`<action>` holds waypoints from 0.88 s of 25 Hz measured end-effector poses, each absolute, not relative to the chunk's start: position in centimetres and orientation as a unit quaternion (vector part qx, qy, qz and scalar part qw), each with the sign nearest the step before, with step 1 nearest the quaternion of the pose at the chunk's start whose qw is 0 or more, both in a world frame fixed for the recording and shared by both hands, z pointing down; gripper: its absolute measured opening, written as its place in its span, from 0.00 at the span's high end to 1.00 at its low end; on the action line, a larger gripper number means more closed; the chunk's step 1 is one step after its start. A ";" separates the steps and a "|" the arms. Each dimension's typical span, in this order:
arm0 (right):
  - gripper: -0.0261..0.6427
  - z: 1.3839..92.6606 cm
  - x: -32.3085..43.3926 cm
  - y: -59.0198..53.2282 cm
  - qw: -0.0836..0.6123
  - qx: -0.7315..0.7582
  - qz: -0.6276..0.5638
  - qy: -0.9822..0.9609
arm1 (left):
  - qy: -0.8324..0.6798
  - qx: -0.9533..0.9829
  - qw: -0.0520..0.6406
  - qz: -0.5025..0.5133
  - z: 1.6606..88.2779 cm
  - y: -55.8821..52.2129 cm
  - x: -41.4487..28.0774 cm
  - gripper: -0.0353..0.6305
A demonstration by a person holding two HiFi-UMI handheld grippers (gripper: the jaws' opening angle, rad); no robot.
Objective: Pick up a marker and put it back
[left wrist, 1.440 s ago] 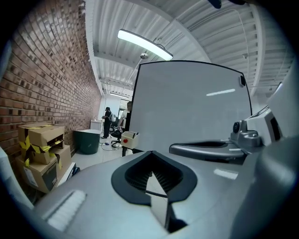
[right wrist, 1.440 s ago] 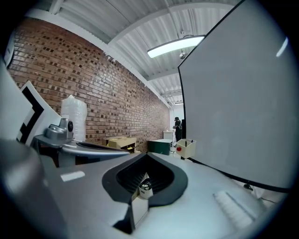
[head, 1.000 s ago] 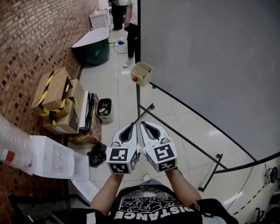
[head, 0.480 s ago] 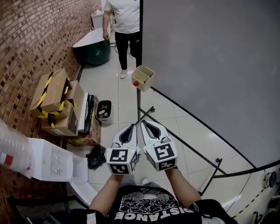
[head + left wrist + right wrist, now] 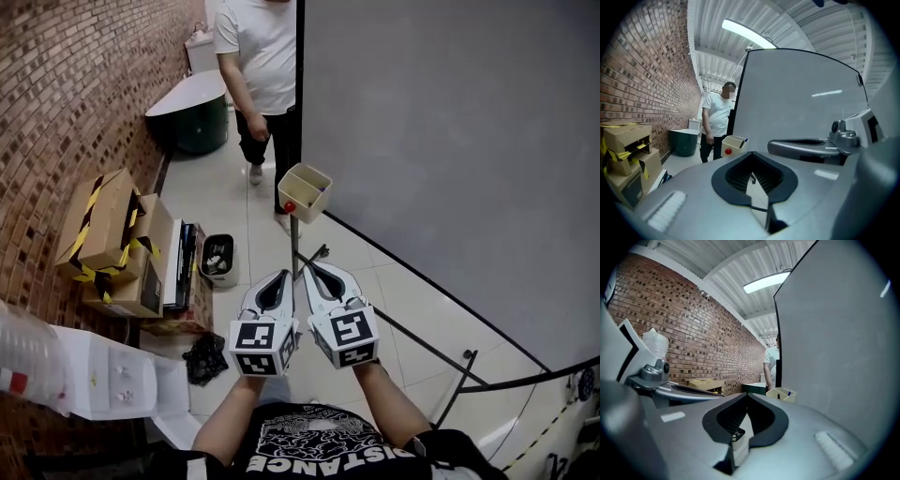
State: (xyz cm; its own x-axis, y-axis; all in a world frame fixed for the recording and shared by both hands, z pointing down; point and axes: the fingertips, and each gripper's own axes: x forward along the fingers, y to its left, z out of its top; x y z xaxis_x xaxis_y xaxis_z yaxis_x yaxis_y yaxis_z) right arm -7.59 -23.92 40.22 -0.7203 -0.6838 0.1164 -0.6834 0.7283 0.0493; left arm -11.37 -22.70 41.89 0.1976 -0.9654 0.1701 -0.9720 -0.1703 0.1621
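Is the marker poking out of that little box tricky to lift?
Probably light and stiff: the marker looks thin and straight. It leans loose in the open box, so it may well shift or slide when touched.

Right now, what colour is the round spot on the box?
Red; the spot shows best in the head view.

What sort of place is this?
Probably an indoor back corridor or storage corner of a workplace. A bare brick wall runs along one side, taped cardboard boxes are stacked on the tiled floor against it, and a large grey board on a stand carries a small tray for markers.
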 end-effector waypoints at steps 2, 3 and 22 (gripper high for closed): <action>0.96 40.3 -8.1 -25.5 0.065 0.373 -0.003 -0.926 | -0.630 0.767 0.118 0.015 41.9 -24.3 -11.9 0.94; 0.95 40.4 -8.4 -26.3 0.066 0.375 -0.003 -0.925 | -0.629 0.768 0.119 0.015 41.9 -25.1 -12.1 0.94; 0.90 42.2 -10.8 -37.5 0.086 0.425 0.015 -0.901 | -0.599 0.791 0.121 0.026 41.6 -35.4 -15.5 0.94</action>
